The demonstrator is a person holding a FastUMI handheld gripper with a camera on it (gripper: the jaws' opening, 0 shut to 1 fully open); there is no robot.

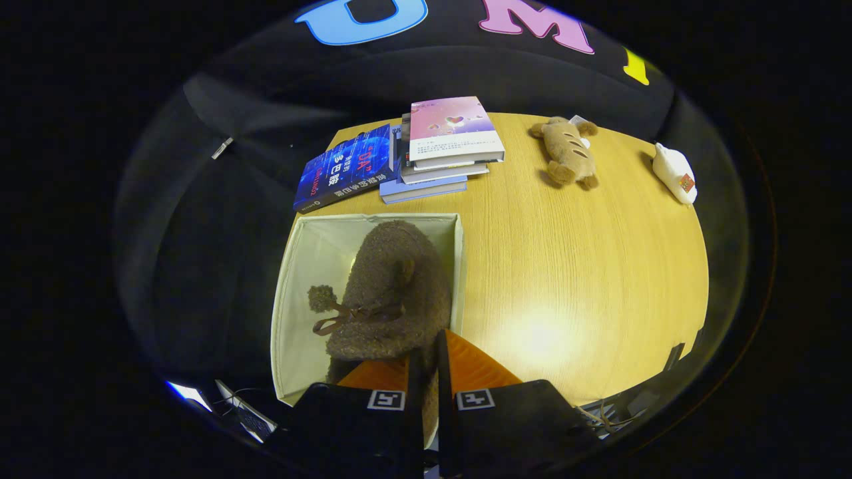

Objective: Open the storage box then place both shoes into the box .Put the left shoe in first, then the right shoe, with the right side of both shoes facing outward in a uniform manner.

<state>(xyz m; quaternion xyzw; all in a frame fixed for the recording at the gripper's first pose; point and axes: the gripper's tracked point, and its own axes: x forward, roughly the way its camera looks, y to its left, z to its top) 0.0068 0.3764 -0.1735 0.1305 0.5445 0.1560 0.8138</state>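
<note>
Pinched nearly together on the heel of a fuzzy brown shoe (389,293) by the gripper (422,362), lowering it into the open box (293,279) just ahead; apparently mid-placement, calling next for parting the fingers (466,362) and checking which side faces outward.

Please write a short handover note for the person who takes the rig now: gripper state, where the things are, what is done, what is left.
Gripper: fingers close together, gripping the rear of a fuzzy brown shoe, it seems.
Box: open, on the table near the books.
The shoe hangs inside the box, pompom lace showing.
Done: box opened, one shoe going in.
Left: release it, check its facing, confirm the other shoe is in.
</note>
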